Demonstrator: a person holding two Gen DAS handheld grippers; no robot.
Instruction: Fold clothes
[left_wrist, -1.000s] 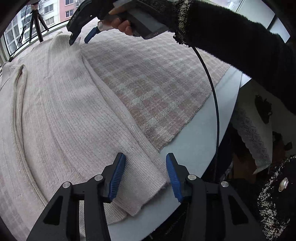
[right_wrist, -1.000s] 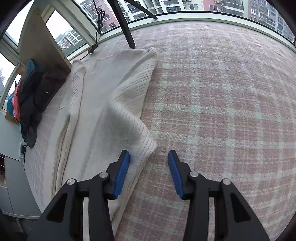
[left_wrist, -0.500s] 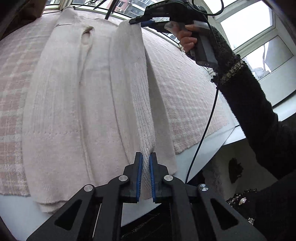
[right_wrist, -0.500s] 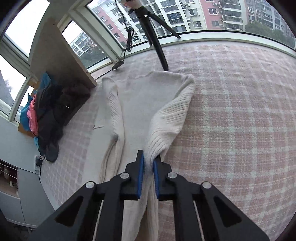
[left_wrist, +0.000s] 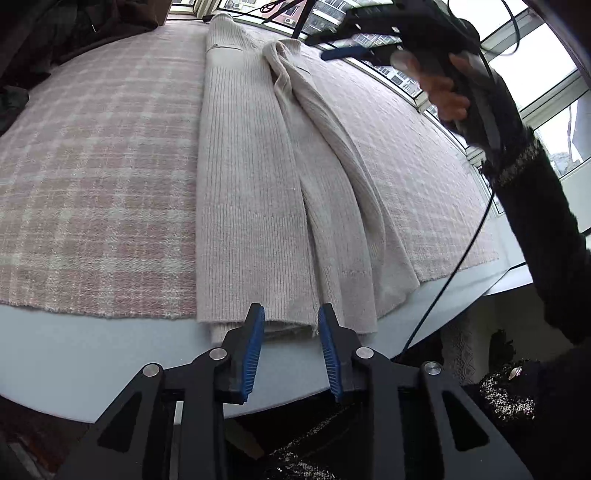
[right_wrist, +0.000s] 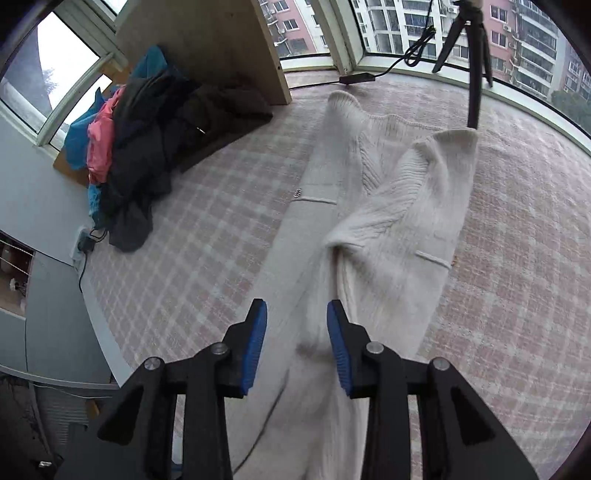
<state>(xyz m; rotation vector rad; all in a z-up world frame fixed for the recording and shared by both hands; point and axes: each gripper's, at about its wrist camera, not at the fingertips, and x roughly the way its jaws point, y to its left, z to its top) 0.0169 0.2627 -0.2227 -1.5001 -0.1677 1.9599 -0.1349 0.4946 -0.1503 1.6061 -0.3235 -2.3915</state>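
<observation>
A cream ribbed knit cardigan (left_wrist: 258, 192) lies lengthwise on a pink plaid cloth (left_wrist: 92, 155), its right side folded in over the middle. My left gripper (left_wrist: 290, 347) is open and empty just off the garment's near hem at the table edge. My right gripper (right_wrist: 297, 345) is open and empty above the folded panel near the collar (right_wrist: 399, 184). The right gripper also shows in the left wrist view (left_wrist: 354, 48), held over the far end of the garment.
The plaid cloth ends on a grey table edge (left_wrist: 92, 343) near me. A heap of dark, pink and blue clothes (right_wrist: 136, 144) lies against a wooden board (right_wrist: 207, 40). A tripod (right_wrist: 476, 55) and cable stand by the windows.
Both grippers shut on the garment's right edge, lifted it and carried it over the middle, then opened and let go. The folded panel now lies flat on the cardigan.
</observation>
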